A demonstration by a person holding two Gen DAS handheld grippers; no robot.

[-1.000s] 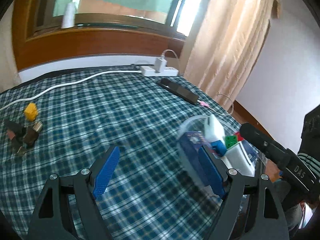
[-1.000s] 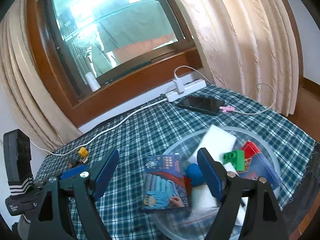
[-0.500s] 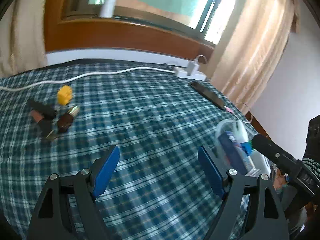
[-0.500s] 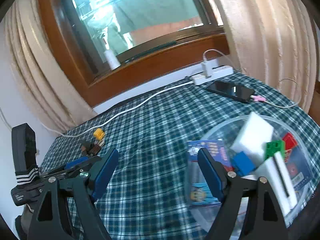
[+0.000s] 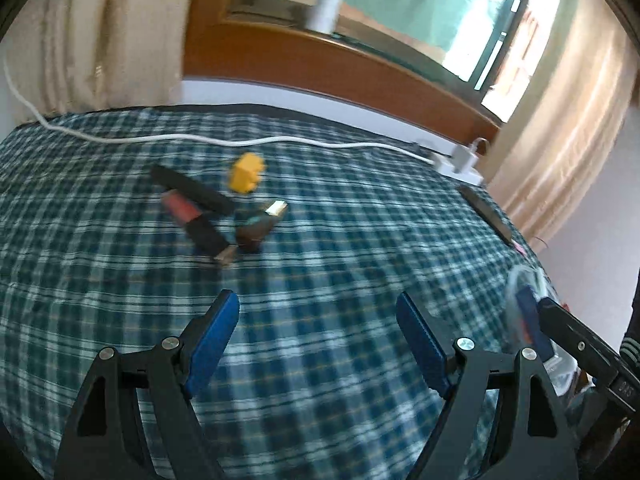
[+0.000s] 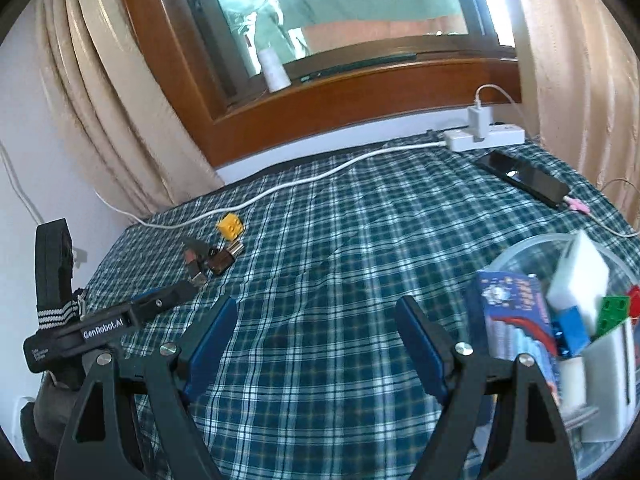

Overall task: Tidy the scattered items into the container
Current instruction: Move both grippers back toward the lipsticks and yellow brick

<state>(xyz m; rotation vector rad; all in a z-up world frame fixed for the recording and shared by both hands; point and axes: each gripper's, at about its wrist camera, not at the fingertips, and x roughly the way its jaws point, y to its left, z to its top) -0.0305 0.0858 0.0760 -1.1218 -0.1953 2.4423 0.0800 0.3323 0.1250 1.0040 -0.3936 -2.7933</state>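
On the checked cloth lie a yellow brick (image 5: 246,172) (image 6: 229,225) and, just in front of it, a small heap of dark lipstick tubes (image 5: 208,216) (image 6: 210,260). My left gripper (image 5: 318,312) hangs open and empty a short way in front of that heap. At the right stands a clear round container (image 6: 532,246) holding a blue card box (image 6: 514,312), white blocks, and blue, green and red bricks. My right gripper (image 6: 316,316) is open and empty over bare cloth, left of the container. The left gripper's body (image 6: 112,320) shows at the right wrist view's left edge.
A white cable (image 6: 304,178) runs across the far side to a power strip (image 6: 484,136) with a charger. A black phone (image 6: 524,178) lies beyond the container. Curtains, a wooden window frame and a white roll (image 6: 274,66) on the sill close the back.
Both grippers have swung left, away from the container. The lipstick heap and yellow brick have come toward the middle of the left wrist view; the container has slid to the right edge in both.
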